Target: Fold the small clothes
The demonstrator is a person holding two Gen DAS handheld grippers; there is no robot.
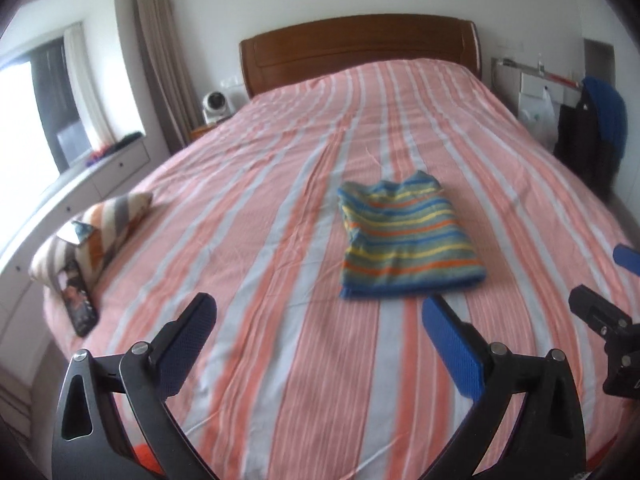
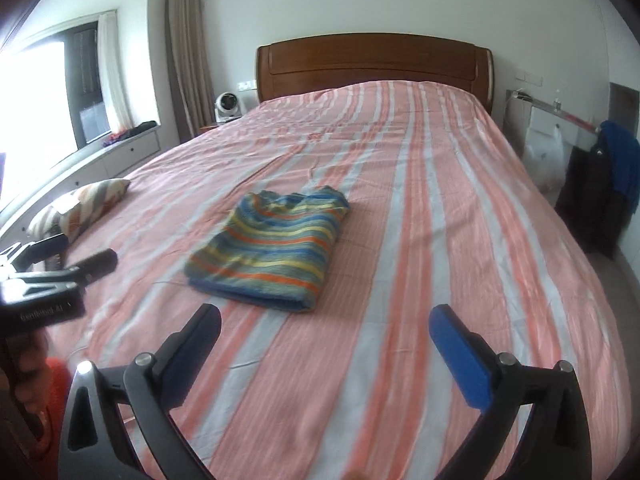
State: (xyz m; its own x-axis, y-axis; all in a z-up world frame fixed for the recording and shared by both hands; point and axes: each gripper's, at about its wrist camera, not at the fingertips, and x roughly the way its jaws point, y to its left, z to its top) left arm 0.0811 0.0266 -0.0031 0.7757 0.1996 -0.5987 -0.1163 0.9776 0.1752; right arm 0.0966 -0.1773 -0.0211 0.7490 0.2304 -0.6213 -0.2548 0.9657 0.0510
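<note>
Lying folded: one striped shirt (image 1: 406, 236) | two claws, left claw (image 1: 320, 332), right claw (image 2: 326, 340), both released | phones: seemingly one (image 1: 78, 300)

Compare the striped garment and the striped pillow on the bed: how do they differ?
The striped garment lies flat and folded mid-bed; the striped pillow sits plump at the bed's left edge. The garment's stripes are blue, green, yellow and orange, the pillow's diagonal grey, orange and cream. A phone leans against the pillow; nothing touches the garment. Both rest on the bedsheet, untouched by either gripper.
</note>
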